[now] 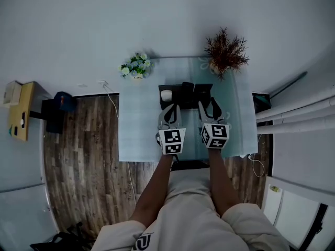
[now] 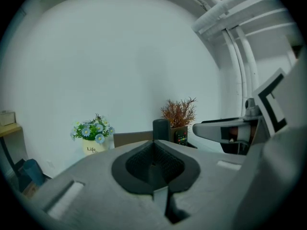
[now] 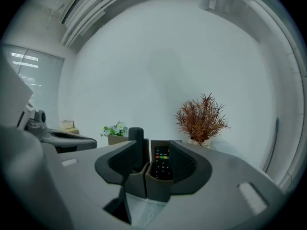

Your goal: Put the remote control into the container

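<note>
a person seen from above, seated at a pale blue-green glass table, holds a two-jaw gripper in each hand, both reaching forward over the tabletop. a dark, box-shaped desk container with several compartments stands near the table's far edge, just ahead of both grippers.

the right gripper has its jaws apart. through the gap between them, a black remote control with coloured buttons stands upright in a front compartment of the container, leaning slightly back. the remote lies just ahead of the jaws, lined up with the gap, and neither pad touches it. a dark upright cylinder stands in the compartment to the remote's left.

the left gripper has its jaws closed together with nothing between them. beyond its tips the same cylinder shows, with the remote to its right, well clear of this gripper.

at the table's far edge stand a white pot of blue and white flowers on the left and a pot of reddish-brown dried branches on the right.
</note>
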